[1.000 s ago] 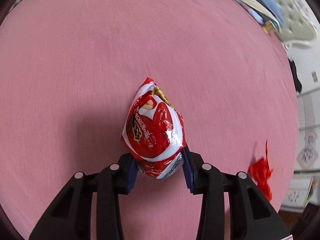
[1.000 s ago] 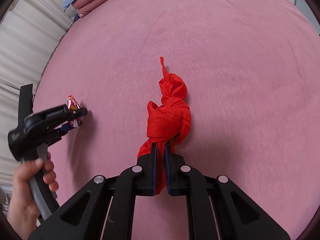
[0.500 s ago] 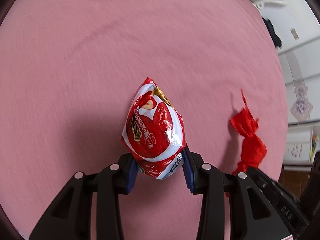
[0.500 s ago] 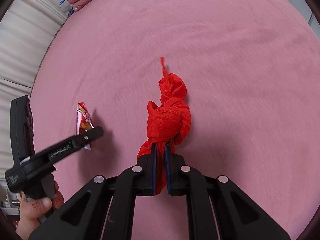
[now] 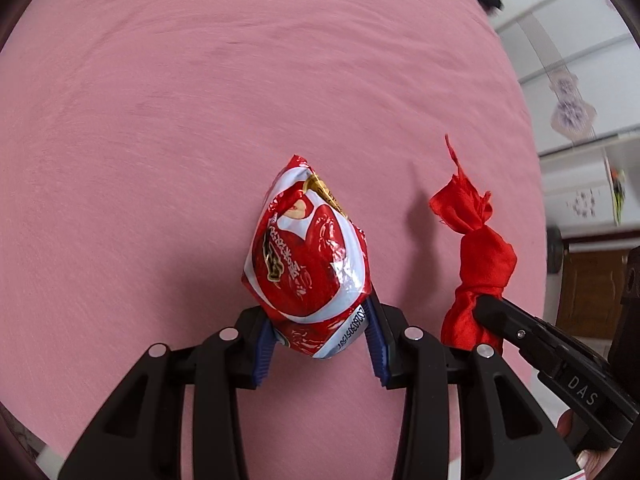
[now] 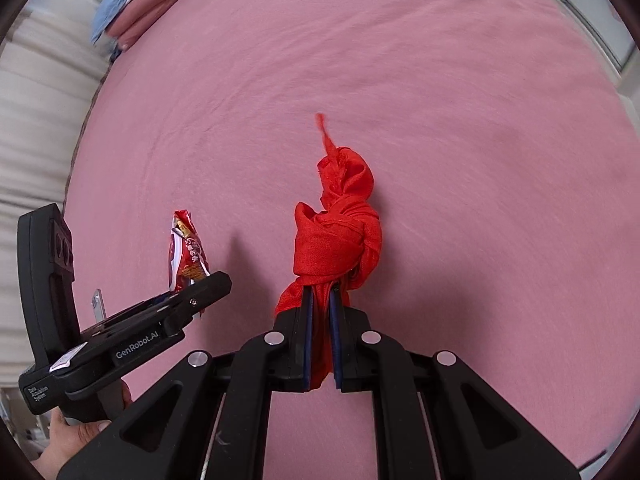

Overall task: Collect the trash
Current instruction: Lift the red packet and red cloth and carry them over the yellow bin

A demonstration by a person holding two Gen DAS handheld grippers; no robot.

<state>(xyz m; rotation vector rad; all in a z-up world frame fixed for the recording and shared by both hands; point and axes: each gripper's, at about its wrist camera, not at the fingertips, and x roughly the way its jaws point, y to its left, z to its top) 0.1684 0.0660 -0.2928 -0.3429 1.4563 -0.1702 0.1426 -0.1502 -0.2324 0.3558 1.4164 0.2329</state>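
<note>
My left gripper [image 5: 320,340] is shut on a red and white snack packet [image 5: 308,256] and holds it above the pink bed cover [image 5: 200,100]. My right gripper [image 6: 320,340] is shut on a knotted red cloth [image 6: 340,236], also held above the cover. In the left wrist view the red cloth [image 5: 476,260] hangs close to the right of the packet, in the right gripper [image 5: 484,308]. In the right wrist view the packet [image 6: 188,252] stands at the left in the left gripper [image 6: 196,284].
Folded blue and pink bedding [image 6: 140,12] lies at the far left edge of the bed. Cream curtains [image 6: 36,120] hang at the left. A wooden cabinet [image 5: 592,292] and white furniture [image 5: 580,168] stand beyond the bed's right edge.
The two grippers have come closer together. The red cloth now hangs right beside the packet in the left wrist view. Both grips are unchanged.
</note>
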